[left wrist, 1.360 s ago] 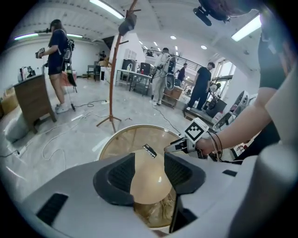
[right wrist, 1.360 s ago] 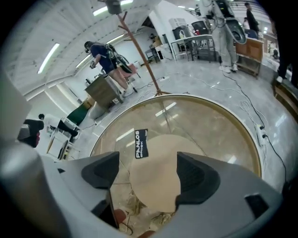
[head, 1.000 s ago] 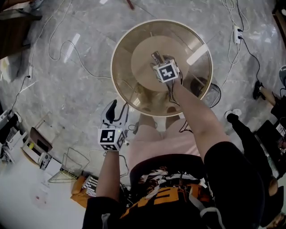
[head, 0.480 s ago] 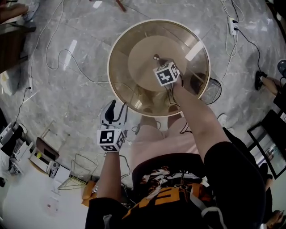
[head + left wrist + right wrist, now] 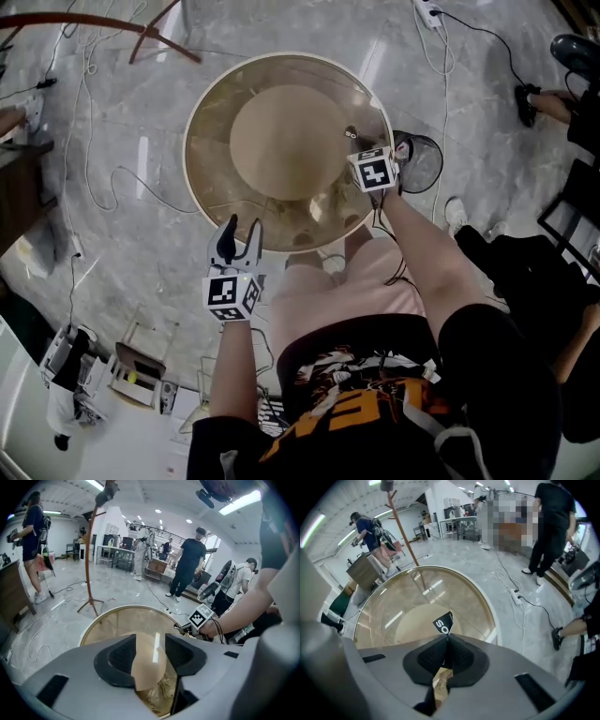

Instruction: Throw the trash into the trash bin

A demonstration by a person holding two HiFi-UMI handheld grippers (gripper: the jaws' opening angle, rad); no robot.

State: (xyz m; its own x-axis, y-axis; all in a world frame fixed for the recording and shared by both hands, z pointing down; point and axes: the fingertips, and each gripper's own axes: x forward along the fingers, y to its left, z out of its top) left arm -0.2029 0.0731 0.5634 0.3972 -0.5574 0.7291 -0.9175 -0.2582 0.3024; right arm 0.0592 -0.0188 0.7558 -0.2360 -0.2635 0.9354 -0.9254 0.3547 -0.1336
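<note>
My right gripper (image 5: pixel 447 641) is shut on a small black wrapper scrap (image 5: pixel 444 623) with white letters, which sticks up from between the pads. In the head view this gripper (image 5: pixel 356 141) hangs over the right rim of the round glass table (image 5: pixel 202 112). My left gripper (image 5: pixel 239 239) is open and holds nothing, just off the table's front rim. In the left gripper view its jaws (image 5: pixel 150 653) frame the table top (image 5: pixel 117 620), with the right gripper's marker cube (image 5: pixel 202 616) beyond. A dark round mesh container (image 5: pixel 419 161) stands on the floor right of the table.
Cables (image 5: pixel 103 178) trail over the marble floor around the table. A red-brown coat stand (image 5: pixel 401 531) rises behind it. Several people stand farther off (image 5: pixel 187 564). Boxes and a wire rack (image 5: pixel 131 380) lie on the floor at my left.
My right gripper has travelled from the table's middle to its right rim. The left gripper has come forward to the table's front rim. The head view has shifted.
</note>
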